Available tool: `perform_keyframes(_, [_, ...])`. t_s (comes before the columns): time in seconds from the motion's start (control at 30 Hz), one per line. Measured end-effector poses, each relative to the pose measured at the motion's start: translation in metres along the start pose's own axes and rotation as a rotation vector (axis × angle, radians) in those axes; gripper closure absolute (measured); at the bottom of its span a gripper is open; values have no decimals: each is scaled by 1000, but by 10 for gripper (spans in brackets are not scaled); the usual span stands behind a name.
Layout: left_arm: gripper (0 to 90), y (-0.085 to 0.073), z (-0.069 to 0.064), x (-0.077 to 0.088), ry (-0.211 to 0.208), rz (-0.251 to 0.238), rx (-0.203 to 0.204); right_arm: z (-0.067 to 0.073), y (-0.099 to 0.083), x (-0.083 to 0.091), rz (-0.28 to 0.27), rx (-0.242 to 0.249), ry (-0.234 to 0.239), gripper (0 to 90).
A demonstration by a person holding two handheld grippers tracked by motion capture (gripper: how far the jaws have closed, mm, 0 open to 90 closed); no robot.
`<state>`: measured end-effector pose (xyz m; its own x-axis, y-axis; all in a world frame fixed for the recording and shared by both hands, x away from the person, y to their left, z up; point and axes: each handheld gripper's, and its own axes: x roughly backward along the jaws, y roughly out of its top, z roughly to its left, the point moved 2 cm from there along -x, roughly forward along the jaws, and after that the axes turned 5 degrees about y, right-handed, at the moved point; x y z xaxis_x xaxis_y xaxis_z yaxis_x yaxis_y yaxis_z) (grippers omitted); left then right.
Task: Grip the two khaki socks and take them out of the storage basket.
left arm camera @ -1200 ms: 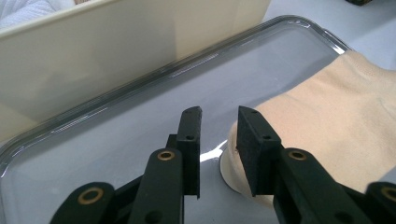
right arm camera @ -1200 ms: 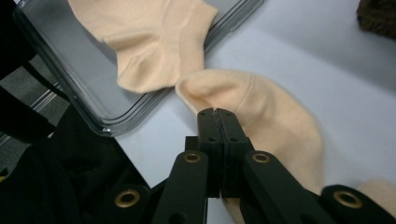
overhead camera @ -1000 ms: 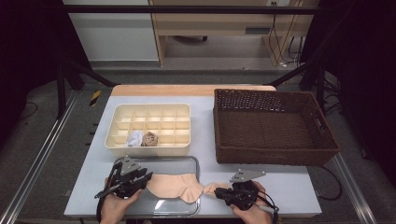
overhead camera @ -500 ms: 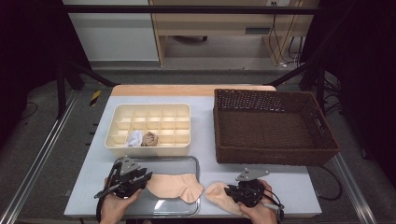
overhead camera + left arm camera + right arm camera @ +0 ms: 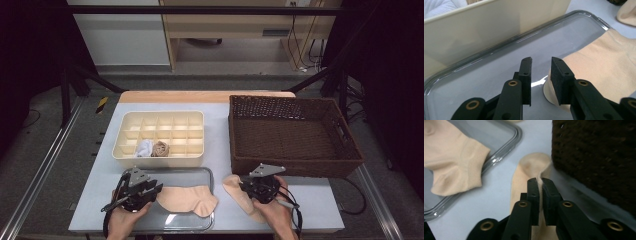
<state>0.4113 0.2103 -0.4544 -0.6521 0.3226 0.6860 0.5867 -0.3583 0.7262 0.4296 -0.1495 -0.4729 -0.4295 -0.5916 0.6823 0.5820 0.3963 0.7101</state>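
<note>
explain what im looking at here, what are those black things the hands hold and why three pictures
A person sits at a table and holds a hand-held gripper in each hand: a tool with two black jaws that pinch things. The high view looks down from above; the other two pictures come from a small camera riding on each tool, looking along its jaws.

The left hand-held gripper rests at the edge of a peach sock that lies on a clear tray; its jaws are apart, and whether they touch the sock is hard to tell. The right hand-held gripper is pinched shut on a second peach sock, which lies on the table beside the tray.

Behind them stand a cream divided box, with two rolled bundles in its front compartments, and a dark wicker basket.
</note>
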Motion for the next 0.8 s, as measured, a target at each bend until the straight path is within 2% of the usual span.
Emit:
perform_keyframes(0.07, [693,0,1,1,0,-7,2,1,-2,-3,1,-3,-4,772])
perform_keyframes(0.1, [687,1,1,2,-1,-14,7,1,-1,-2,-15,-10,-9,743])
perform_keyframes(0.13, [671,2,2,5,-4,-30,16,0,0,5,-66,-39,-5,692])
perform_keyframes(0.17, [666,2,2,5,-4,-30,16,0,0,5,-66,-39,-5,692])
perform_keyframes(0.2, [666,2,2,6,-4,-38,18,-1,1,10,-95,-51,-7,671])
perform_keyframes(0.27, [650,3,3,7,-1,-50,22,-4,-1,23,-141,-55,-35,673])
perform_keyframes(0.37, [650,3,3,8,1,-49,24,-2,-2,26,-156,-52,-33,710])
perform_keyframes(0.47, [650,3,3,7,0,-48,29,7,0,24,-170,-33,2,757])
perform_keyframes(0.53, [659,2,3,7,-6,-41,21,16,3,12,-156,-27,42,764])
perform_keyframes(0.57, [663,2,3,7,-6,-41,21,16,3,12,-156,-27,42,764])
perform_keyframes(0.6, [668,2,3,6,-14,-35,16,22,3,-1,-121,-25,58,753])
perform_keyframes(0.63, [675,2,3,6,-14,-35,16,22,3,-1,-121,-25,58,753])
perform_keyframes(0.67, [680,1,3,6,-20,-29,13,26,2,-13,-82,-16,45,725])
perform_keyframes(0.7, [689,0,3,6,-26,-25,13,26,2,-18,-66,-6,33,701])
perform_keyframes(0.8, [706,-1,3,6,-32,-13,8,24,1,-24,-45,0,4,669])
